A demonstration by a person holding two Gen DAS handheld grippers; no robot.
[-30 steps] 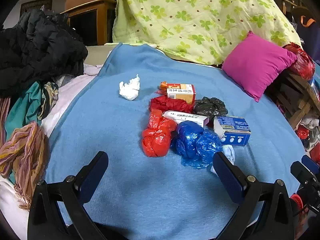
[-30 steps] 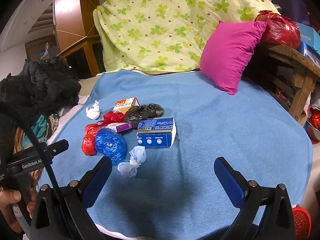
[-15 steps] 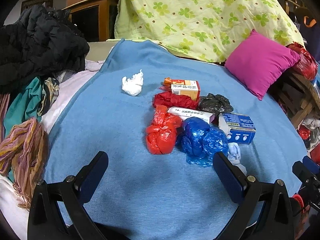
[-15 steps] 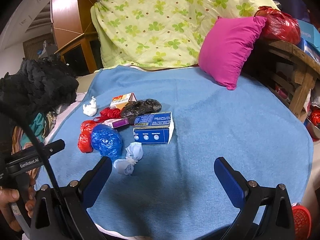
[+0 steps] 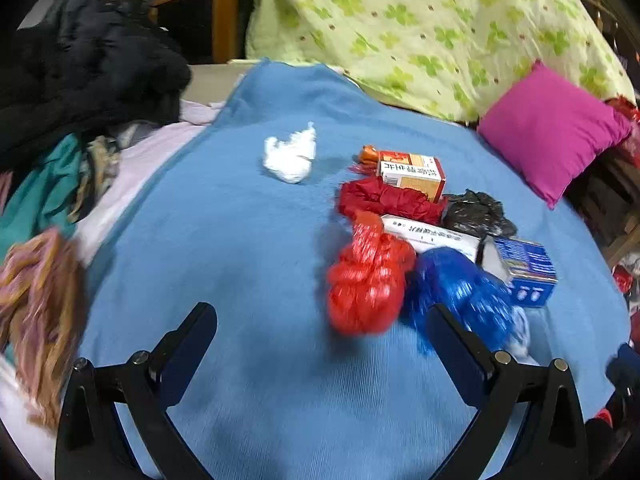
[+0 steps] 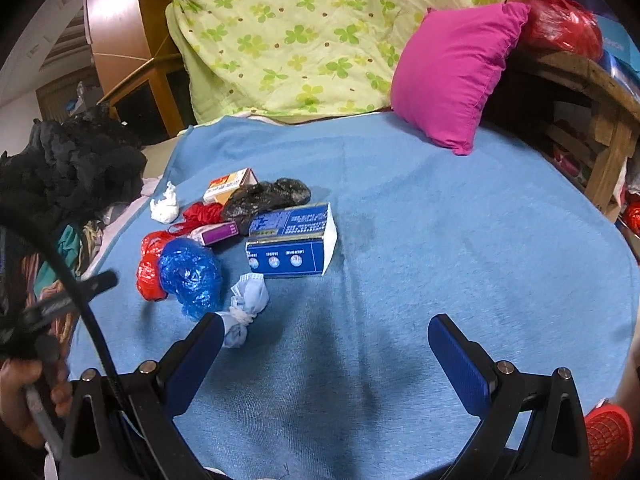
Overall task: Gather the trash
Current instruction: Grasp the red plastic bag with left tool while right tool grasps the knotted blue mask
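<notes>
Blue bag point(image 5: 460, 292) blurred, partly behind left gripper point(image 5: 322, 330).

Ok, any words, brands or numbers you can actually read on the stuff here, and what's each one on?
None reads clearly.
Orange and white box: dark characters on the white side, too blurred to read.
Long white box: a line of print, too small.
Blue box: white print on top, three round pictures on the front, unreadable.
Both grippers, left gripper and right gripper, bear no readable text.

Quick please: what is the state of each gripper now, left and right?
Left gripper: open, holding nothing.
Right gripper: open, holding nothing.
</notes>
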